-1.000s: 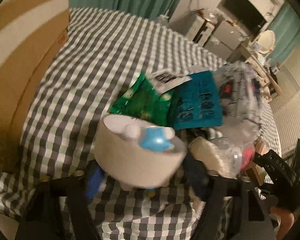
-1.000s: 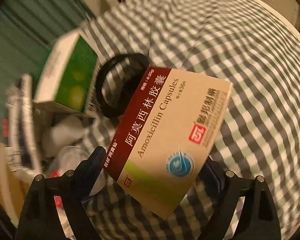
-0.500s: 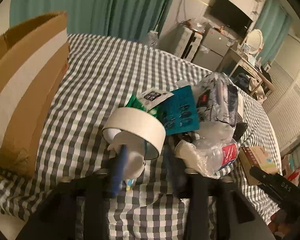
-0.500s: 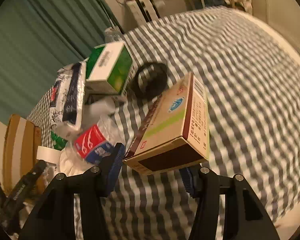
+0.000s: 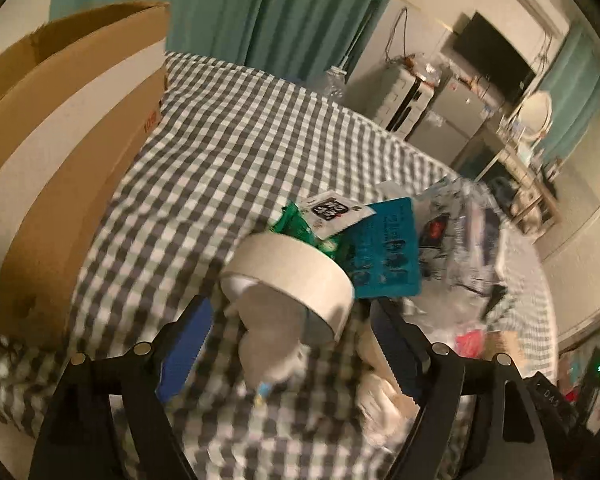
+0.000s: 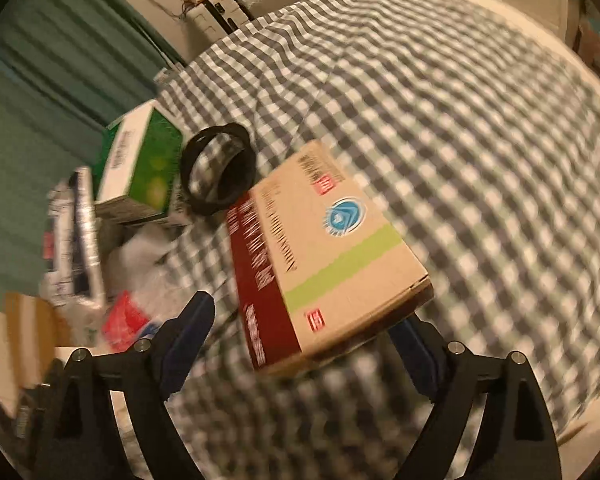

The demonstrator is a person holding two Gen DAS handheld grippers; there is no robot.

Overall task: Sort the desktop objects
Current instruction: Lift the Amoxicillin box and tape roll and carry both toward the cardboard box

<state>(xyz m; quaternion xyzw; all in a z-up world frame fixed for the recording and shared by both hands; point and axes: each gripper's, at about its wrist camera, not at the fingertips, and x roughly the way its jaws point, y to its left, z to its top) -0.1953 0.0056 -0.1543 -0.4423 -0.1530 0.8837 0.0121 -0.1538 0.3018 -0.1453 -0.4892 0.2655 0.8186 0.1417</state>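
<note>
Both sets of fingers are opening: the left gripper (image 5: pixel 290 334) spreads around a roll of tape (image 5: pixel 290 276), the right gripper (image 6: pixel 300 336) around a medicine box (image 6: pixel 324 256), letting each settle on the checked tabletop (image 6: pixel 440 120), clutter at ten o'clock.

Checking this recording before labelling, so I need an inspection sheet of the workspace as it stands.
Surface: checked cloth, mostly bare on one side.
Job's things: tape roll between left gripper's pads; medicine box between right gripper's pads.
Clutter: green box, black ring, teal packet, plastic bags, cardboard box.
Grippers: both opening, pads clear of the items.
Cables: one on the far wall.
Surroundings: green curtain, TV.
</note>
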